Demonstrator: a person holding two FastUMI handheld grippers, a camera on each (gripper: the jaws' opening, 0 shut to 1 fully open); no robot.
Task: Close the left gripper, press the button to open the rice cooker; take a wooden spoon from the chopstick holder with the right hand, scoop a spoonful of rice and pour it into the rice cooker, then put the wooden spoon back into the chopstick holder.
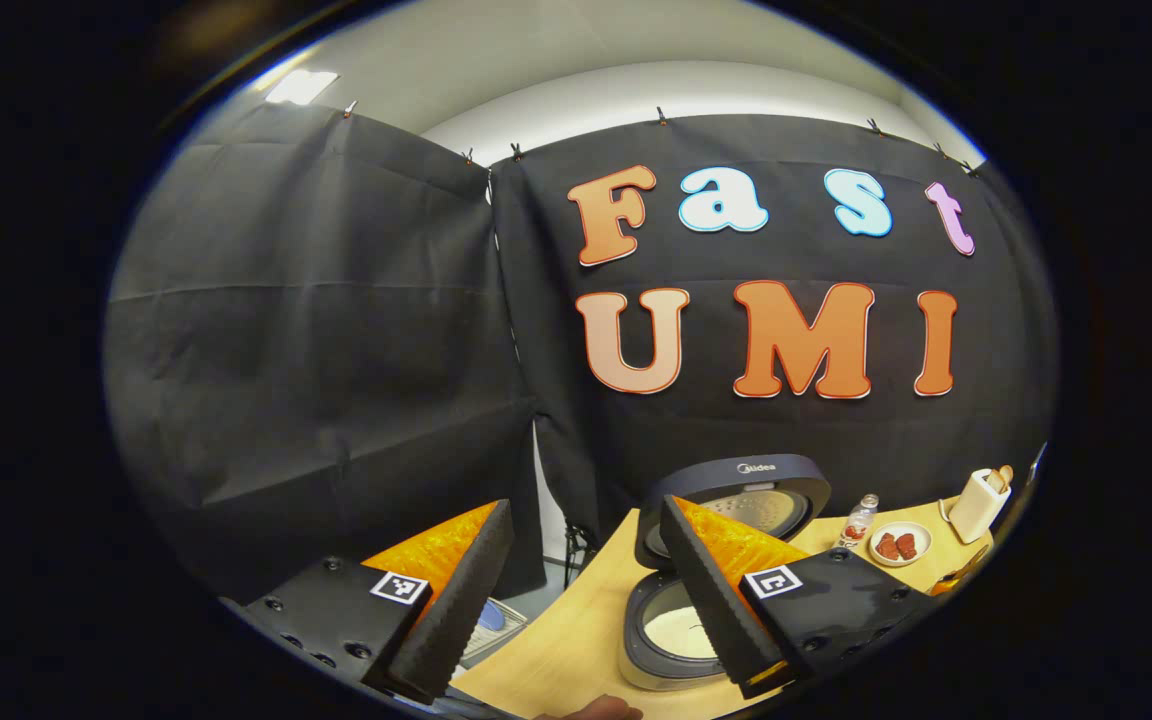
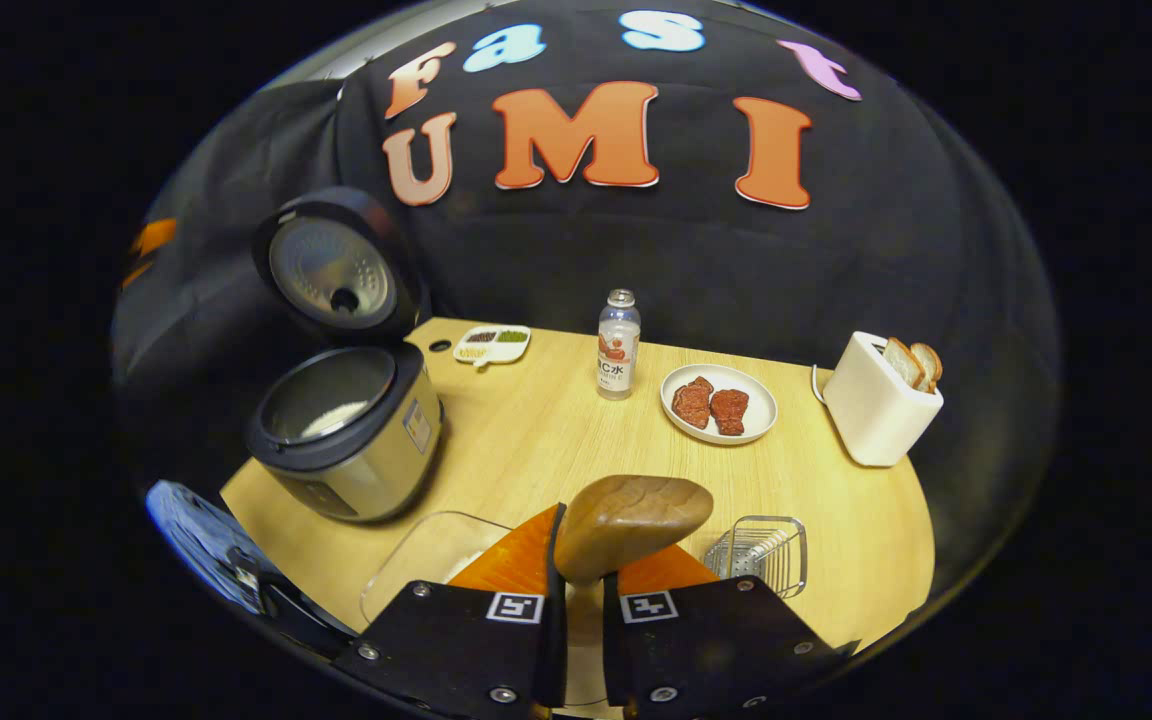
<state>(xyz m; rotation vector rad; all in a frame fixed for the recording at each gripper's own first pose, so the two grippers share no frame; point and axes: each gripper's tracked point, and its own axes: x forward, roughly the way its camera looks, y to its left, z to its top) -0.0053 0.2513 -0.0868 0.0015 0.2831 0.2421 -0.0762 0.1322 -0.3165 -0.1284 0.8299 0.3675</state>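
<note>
- The right hand-held gripper (image 2: 579, 600) pinches the handle of the wooden spoon (image 2: 630, 518) between its two fingers; the spoon bowl stands up above the fingertips, over the desk (image 2: 536, 440).
- The left hand-held gripper (image 1: 586, 590) has its fingers spread wide, with nothing between them; it hangs above the rice cooker (image 1: 681, 640).
- The rice cooker (image 2: 351, 430) stands at the left end of the desk; its lid (image 2: 336, 268) is up, and white rice lies inside the pot.
- A clear container (image 2: 421, 555) is just beside the right fingers; a wire holder (image 2: 761, 555) is near them on the other side.

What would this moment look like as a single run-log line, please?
rice cooker: lid open, rice inside | right gripper: shut on wooden spoon, above table | left gripper: open, empty
</note>
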